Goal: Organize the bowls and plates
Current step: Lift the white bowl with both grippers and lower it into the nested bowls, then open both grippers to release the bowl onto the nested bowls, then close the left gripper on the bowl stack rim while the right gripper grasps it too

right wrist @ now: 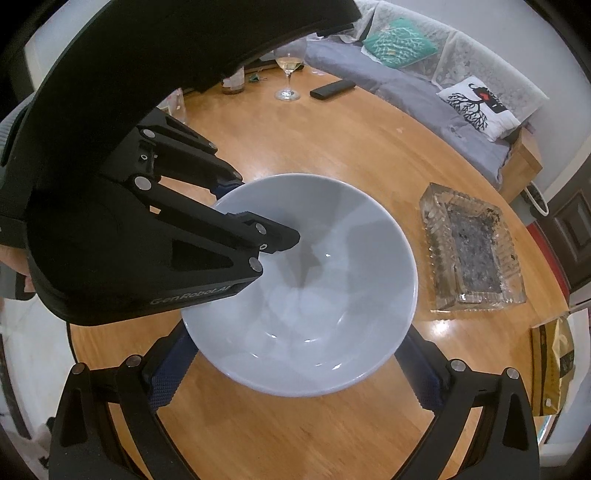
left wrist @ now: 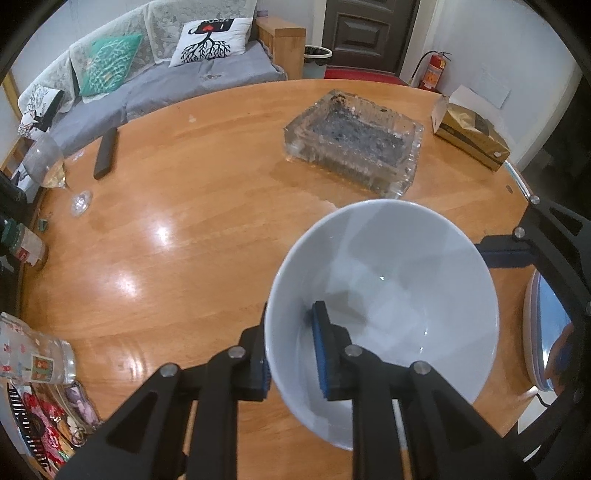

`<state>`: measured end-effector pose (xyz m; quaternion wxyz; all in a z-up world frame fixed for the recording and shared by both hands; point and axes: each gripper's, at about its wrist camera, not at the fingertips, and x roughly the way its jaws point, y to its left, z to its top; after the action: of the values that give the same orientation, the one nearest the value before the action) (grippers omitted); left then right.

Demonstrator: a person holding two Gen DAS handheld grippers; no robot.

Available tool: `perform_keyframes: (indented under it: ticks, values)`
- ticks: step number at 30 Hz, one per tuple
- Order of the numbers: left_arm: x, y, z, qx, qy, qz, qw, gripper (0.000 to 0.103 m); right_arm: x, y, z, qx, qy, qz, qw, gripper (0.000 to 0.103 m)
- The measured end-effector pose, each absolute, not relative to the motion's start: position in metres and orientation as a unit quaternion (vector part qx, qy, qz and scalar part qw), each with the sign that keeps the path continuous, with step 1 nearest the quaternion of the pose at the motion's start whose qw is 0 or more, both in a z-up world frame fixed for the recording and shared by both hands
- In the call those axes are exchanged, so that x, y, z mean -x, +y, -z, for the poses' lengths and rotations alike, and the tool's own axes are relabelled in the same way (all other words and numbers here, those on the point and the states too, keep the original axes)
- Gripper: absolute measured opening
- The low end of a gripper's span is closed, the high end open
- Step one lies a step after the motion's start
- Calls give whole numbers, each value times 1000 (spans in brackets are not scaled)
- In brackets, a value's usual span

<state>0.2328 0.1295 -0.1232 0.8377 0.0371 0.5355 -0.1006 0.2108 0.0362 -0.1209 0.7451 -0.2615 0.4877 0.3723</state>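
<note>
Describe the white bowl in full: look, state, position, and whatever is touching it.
The white bowl is round, deep and glossy, seemingly glazed ceramic, and empty, with ceiling lights reflecting off its inside. It sits upright above the wooden table, near the glass ashtray. The left tool straddles its rim, one finger inside the bowl and one outside against the wall. The right tool stands wide open with a finger on either side of the bowl; whether those fingers touch it cannot be told.

- A home living room: a sofa [left wrist: 166,85] with grey cover and printed cushions [left wrist: 210,40] runs along the upper left of the left wrist view.
- A round wooden tabletop [left wrist: 184,240] carries a wine glass [left wrist: 48,166], a remote control [left wrist: 105,153] and a glass ashtray [left wrist: 354,144].
- A dark panelled door [left wrist: 365,33] stands at the top.
</note>
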Motion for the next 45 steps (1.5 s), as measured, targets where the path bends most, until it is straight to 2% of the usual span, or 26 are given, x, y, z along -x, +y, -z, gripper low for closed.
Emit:
perform_keyframes:
  ticks: [7, 14, 22, 35, 45]
  values:
    - [-233, 125, 124, -56, 539, 95, 835, 16, -206, 34, 122, 272, 484, -365, 747, 98]
    - [-232, 126, 123, -48, 535, 98, 838, 16, -201, 15, 119, 220, 469, -359, 777, 98]
    - [-238, 127, 130, -29, 543, 114, 831, 30, -172, -16, 135, 84, 434, -316, 840, 101]
    - [-237, 123, 135, -44, 537, 130, 832, 31, -178, 5, 167, 80, 418, -319, 847, 101]
    - [-239, 130, 138, -24, 532, 154, 832, 33, -200, 15, 187, 78, 454, -325, 826, 102]
